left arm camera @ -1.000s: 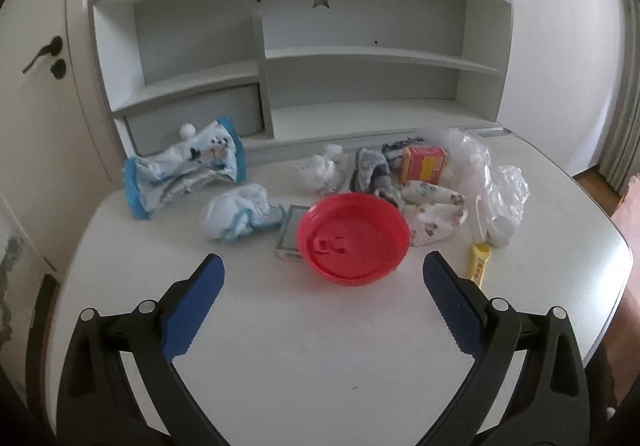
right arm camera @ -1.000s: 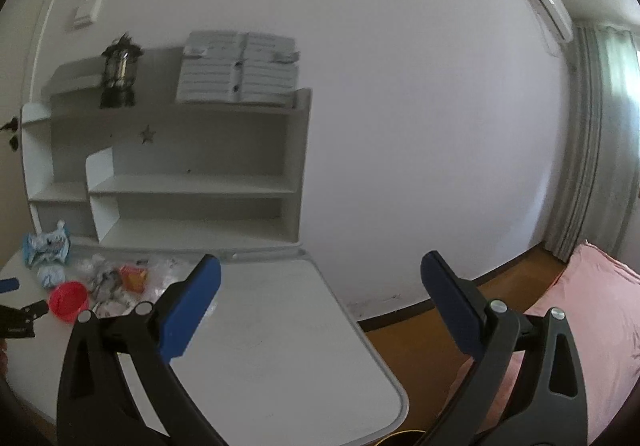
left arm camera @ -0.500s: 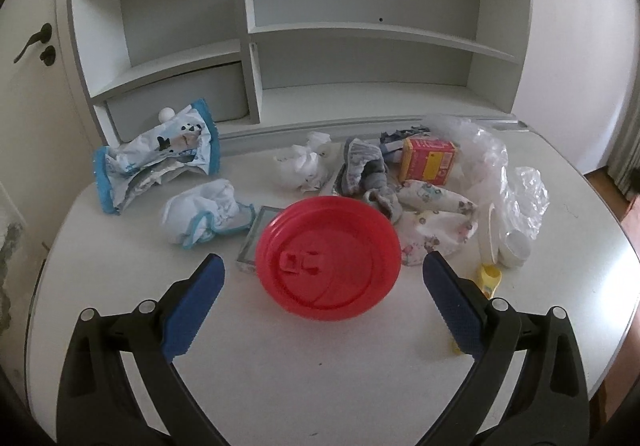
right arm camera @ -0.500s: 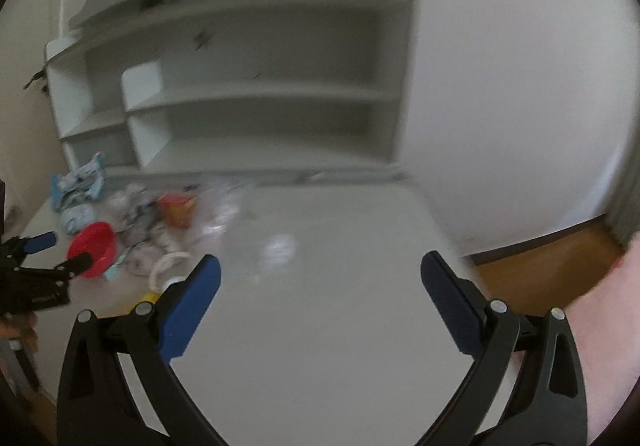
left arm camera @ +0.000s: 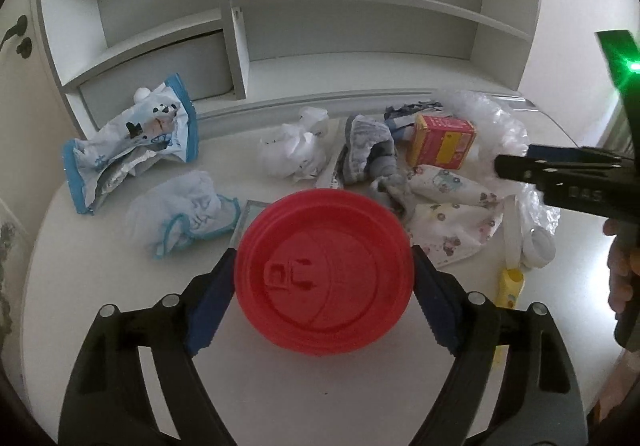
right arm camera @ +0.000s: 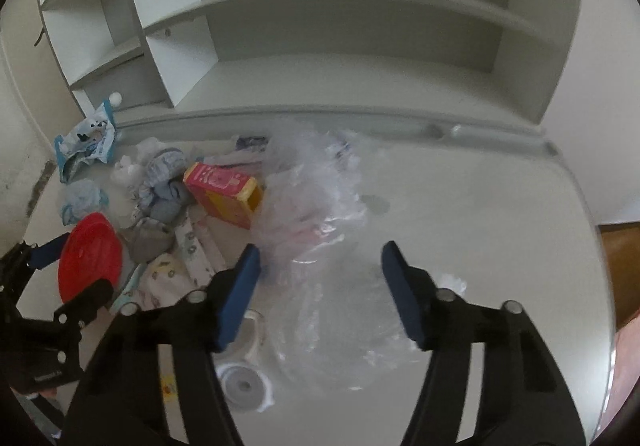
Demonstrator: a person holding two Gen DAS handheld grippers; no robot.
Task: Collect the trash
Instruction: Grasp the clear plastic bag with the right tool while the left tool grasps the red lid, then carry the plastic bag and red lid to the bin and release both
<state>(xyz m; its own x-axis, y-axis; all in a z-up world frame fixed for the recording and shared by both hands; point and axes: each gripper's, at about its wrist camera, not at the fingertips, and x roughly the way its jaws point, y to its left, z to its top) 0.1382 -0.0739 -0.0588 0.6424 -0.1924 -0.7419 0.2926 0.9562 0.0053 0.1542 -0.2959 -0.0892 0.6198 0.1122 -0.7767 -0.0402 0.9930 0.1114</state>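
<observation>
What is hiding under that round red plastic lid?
Under the round red plastic lid, only a corner of a flat grey-framed card pokes out at its left edge. Whatever else lies beneath is covered.

Red lid [left arm camera: 324,278] covers most of a flat grey-edged item [left arm camera: 245,216] at its 10 o'clock; what it is, can't tell. Yellow tube [left arm camera: 507,286] partly behind left gripper's finger [left arm camera: 434,300]. Person's hand [left arm camera: 620,270] cut off at 3 o'clock edge. Clear plastic bag [right arm camera: 320,214] blurred, outline vague; print on red box [right arm camera: 224,192] unreadable.

Red lid [left arm camera: 324,278] between closing left gripper [left arm camera: 322,292] fingers [left arm camera: 210,296]
</observation>
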